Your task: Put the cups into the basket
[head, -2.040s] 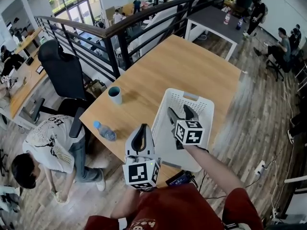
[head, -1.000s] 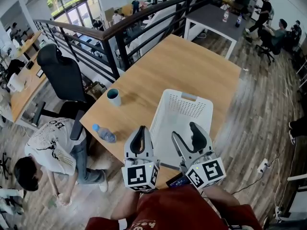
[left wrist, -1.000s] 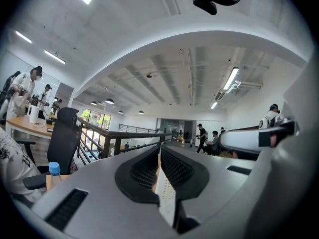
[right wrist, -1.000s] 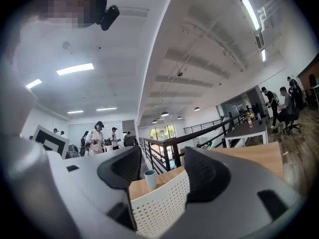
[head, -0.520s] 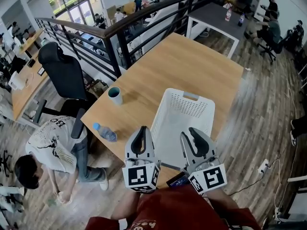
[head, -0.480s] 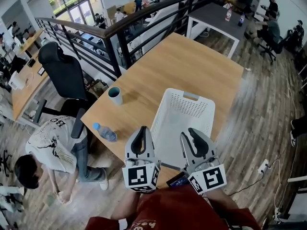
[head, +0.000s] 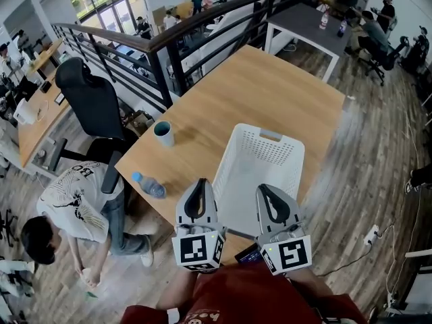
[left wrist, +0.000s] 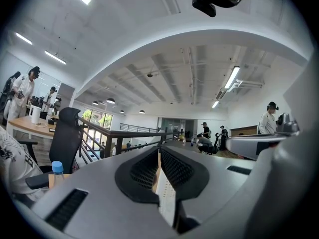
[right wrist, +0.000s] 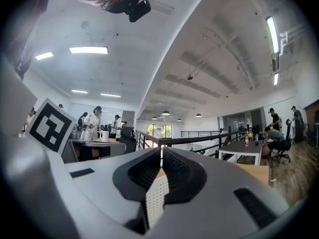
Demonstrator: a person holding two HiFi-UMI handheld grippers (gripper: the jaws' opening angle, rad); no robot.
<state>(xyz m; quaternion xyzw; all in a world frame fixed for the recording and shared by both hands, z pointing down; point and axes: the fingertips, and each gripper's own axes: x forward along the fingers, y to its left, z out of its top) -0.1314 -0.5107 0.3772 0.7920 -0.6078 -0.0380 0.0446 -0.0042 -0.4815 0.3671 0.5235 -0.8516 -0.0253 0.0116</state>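
**Q:** Jaws?

**A:** My left gripper has its pads together w/ nothing between. My right gripper has just been closing; the pads meet now, also on nothing. The two sit side by side at the near edge of the table, pointing level.

**Q:** Where's the cup?

**A:** Teal cup is upright on the table near the left edge, left of the basket and well apart from both grippers. The white basket is right in front of the right gripper, long side running away from me.

**Q:** Anything in the way?

**A:** Water bottle, blue cap, stands at the table's near-left edge, approx. between the left gripper and the cup. Off the table on the left: black chair, a person crouched on the floor, and a railing behind. Grey table far back.
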